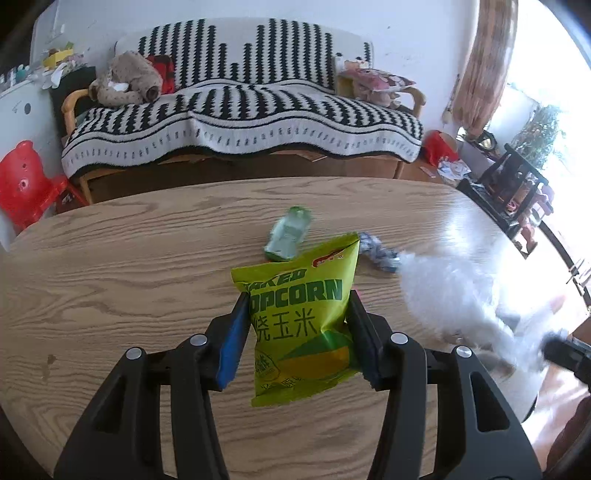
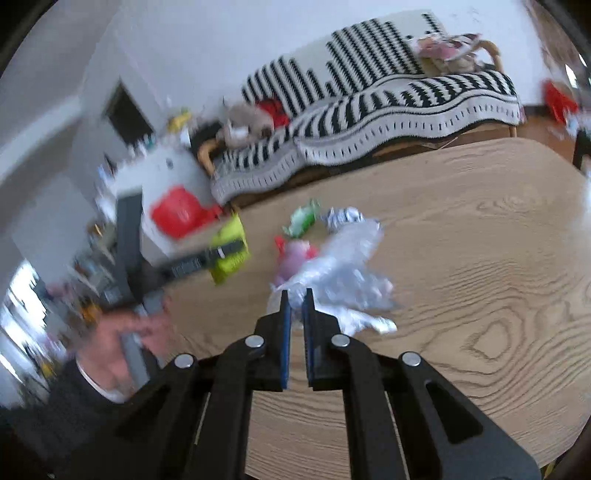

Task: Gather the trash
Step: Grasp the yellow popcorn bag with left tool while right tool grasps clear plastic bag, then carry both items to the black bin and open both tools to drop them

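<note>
A striped-blanketed sofa (image 1: 240, 110) stands against a white wall (image 1: 406, 33) behind the wooden table (image 1: 110, 277)

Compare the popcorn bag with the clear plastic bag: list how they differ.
The popcorn bag is opaque yellow-green with printed lettering; the clear plastic bag is see-through and unprinted. The popcorn bag keeps a flat pouch shape; the plastic bag is crumpled. The popcorn bag sits between the left gripper's fingers; the plastic bag is pinched by the right gripper. Both are above the wooden table.

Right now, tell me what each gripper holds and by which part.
Left gripper clamps the popcorn bag by its two side edges, mid-height. Right gripper pinches the clear plastic bag at its near edge.
</note>
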Tool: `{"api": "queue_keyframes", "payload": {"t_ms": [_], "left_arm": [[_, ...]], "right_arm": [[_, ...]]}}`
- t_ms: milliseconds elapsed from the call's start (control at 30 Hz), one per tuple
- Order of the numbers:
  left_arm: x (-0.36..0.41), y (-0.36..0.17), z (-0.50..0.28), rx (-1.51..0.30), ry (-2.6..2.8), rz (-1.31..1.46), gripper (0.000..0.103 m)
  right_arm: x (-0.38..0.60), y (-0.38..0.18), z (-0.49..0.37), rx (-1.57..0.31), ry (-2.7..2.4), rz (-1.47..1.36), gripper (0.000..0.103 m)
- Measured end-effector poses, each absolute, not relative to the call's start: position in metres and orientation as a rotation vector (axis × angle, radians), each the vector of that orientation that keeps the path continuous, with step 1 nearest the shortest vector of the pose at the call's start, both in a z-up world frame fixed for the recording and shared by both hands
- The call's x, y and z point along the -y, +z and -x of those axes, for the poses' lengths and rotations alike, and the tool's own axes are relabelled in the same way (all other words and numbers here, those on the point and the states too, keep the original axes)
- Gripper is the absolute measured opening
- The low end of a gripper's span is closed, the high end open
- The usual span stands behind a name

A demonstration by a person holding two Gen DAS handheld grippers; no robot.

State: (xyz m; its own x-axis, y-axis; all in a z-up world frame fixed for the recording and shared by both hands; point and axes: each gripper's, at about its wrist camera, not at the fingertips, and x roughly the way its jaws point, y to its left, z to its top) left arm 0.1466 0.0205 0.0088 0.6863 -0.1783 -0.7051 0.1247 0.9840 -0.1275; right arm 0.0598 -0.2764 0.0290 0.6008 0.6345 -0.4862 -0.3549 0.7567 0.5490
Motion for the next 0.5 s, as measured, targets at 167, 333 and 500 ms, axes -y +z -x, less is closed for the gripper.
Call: {"api": "queue_keyframes", "payload": {"t_ms": [167, 333, 500], "left_arm": [[0.012, 0.022, -0.132, -0.774, -0.218, 0.061, 0.051], [0.055, 0.026, -0.119, -0.774, -0.289, 0.040, 0.051], [0.107, 0.027, -0.105, -0.778, -0.379, -0.003, 0.051]], "right_arm": [[0.294, 0.056, -0.050, -0.640, 0.556, -0.425, 0.007], [0.316, 0.066, -0.039, -0.602, 0.443, -0.367, 0.007], [0.363, 0.071, -0.019, -0.578, 0.317, -0.358, 0.007]]}}
